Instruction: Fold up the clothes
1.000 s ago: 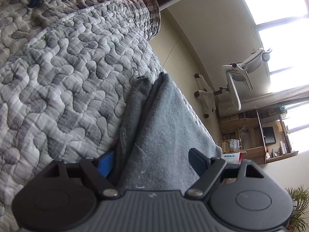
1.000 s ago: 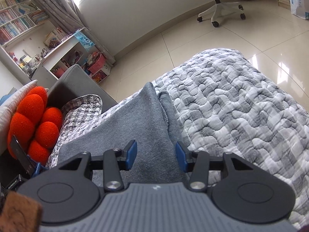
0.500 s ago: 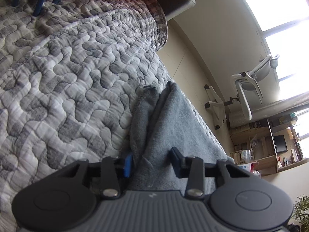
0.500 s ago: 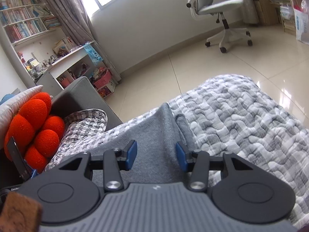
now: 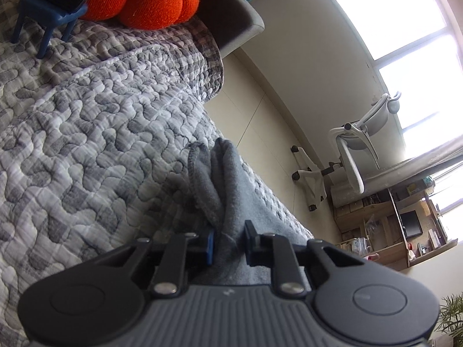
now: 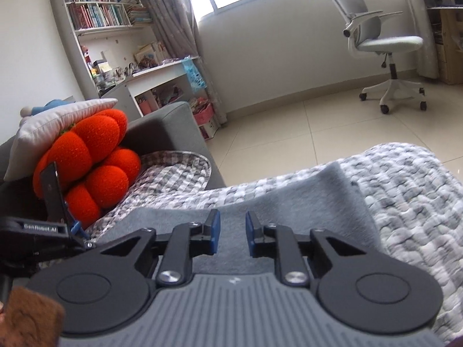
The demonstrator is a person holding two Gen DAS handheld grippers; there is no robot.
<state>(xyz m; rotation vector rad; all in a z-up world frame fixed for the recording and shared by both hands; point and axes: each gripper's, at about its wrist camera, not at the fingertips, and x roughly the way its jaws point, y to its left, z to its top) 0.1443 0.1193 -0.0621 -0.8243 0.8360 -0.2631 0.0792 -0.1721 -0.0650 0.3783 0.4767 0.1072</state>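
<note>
A grey garment [image 5: 260,202] lies along the edge of a grey quilted cover [image 5: 86,144]. In the left wrist view, its folded edge bunches up between the pads of my left gripper [image 5: 229,241]. Those jaws are closing and pinch the cloth. In the right wrist view, the garment [image 6: 303,202] stretches away over the quilt [image 6: 419,202] to a raised far corner. My right gripper [image 6: 233,232] is closing too, with a strip of the grey cloth caught in the narrow gap between its blue pads. The cloth under both gripper bodies is hidden.
An orange knotted cushion [image 6: 95,159] and a white pillow [image 6: 58,121] lean on the grey sofa arm [image 6: 167,124]. A phone on a small blue stand [image 5: 49,20] sits on the quilt near the cushion. Beyond the quilt's edge are tiled floor and an office chair [image 6: 387,43].
Both pairs of jaws have narrowed onto the grey cloth, the left first. The left view has risen, with more cushion showing. The right view has swung and rolled, showing more of the room.
</note>
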